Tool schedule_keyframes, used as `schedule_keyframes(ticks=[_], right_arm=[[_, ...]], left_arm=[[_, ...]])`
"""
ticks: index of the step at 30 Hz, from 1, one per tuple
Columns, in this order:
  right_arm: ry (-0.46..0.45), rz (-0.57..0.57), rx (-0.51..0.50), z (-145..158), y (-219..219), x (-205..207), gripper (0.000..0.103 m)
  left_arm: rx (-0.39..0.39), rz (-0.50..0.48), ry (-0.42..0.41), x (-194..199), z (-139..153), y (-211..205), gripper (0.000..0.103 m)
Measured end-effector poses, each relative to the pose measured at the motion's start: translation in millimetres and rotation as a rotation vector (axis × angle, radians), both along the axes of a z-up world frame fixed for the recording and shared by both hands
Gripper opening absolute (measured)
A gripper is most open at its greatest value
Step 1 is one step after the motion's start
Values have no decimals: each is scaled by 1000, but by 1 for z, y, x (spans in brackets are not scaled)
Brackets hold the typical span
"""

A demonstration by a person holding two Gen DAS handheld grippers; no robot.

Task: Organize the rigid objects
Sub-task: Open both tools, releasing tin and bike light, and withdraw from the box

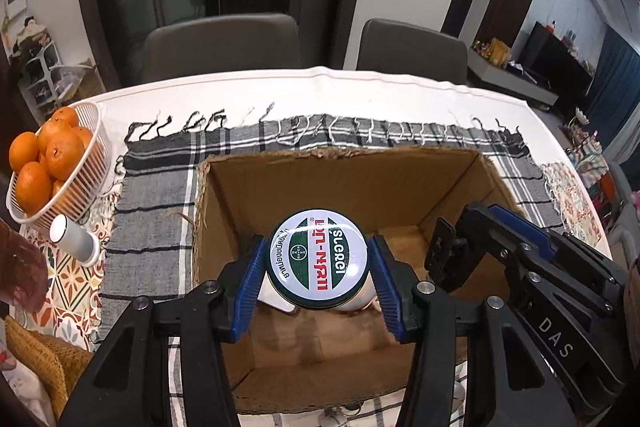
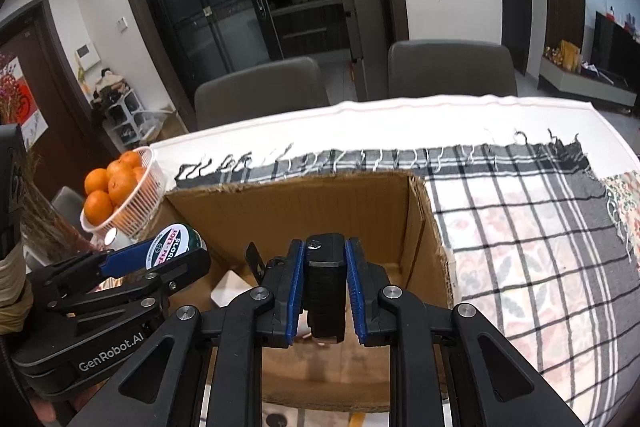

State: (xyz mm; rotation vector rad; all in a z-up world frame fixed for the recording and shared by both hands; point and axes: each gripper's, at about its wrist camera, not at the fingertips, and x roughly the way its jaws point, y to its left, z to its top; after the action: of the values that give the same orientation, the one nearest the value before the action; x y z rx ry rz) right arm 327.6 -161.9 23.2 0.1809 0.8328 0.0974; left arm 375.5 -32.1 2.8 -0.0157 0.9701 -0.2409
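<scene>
My left gripper [image 1: 318, 267] is shut on a jar with a green-and-white printed lid [image 1: 318, 257] and holds it over the open cardboard box [image 1: 340, 175]. My right gripper [image 2: 325, 291] is shut on a black ribbed rectangular object [image 2: 324, 291], also above the box [image 2: 320, 203]. The right gripper shows at the right in the left wrist view [image 1: 444, 251]. The left gripper with the jar [image 2: 172, 247] shows at the left in the right wrist view. A white flat item [image 2: 230, 289] lies on the box floor.
A white basket of oranges [image 1: 60, 155] stands at the table's left, with a white cylinder [image 1: 74, 237] lying beside it. A grey plaid cloth [image 1: 160, 187] lies under the box. Two grey chairs [image 1: 224, 43] stand behind the table.
</scene>
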Motion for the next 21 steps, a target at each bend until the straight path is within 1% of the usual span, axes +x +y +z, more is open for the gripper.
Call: schedule_keyframes(ticks=[3, 5, 7, 9, 13, 19, 21], right_arm=[[23, 3, -5, -5, 0, 3, 22], [41, 5, -9, -9, 0, 5, 22], [60, 11, -18, -12, 0, 6, 22], [72, 13, -10, -14, -2, 6, 22], [57, 14, -13, -8, -1, 2, 23], [9, -1, -22, 7, 0, -14, 25], [-2, -7, -22, 11, -1, -20, 27]], left_arm=[[22, 8, 21, 1, -5, -1, 51], [35, 11, 16, 1, -5, -2, 52], [45, 16, 8, -1, -4, -2, 55], [42, 21, 4, -3, -2, 0, 55], [22, 34, -5, -10, 3, 4, 56], [7, 47, -47, -28, 16, 7, 57], [8, 53, -66, -35, 21, 9, 57]])
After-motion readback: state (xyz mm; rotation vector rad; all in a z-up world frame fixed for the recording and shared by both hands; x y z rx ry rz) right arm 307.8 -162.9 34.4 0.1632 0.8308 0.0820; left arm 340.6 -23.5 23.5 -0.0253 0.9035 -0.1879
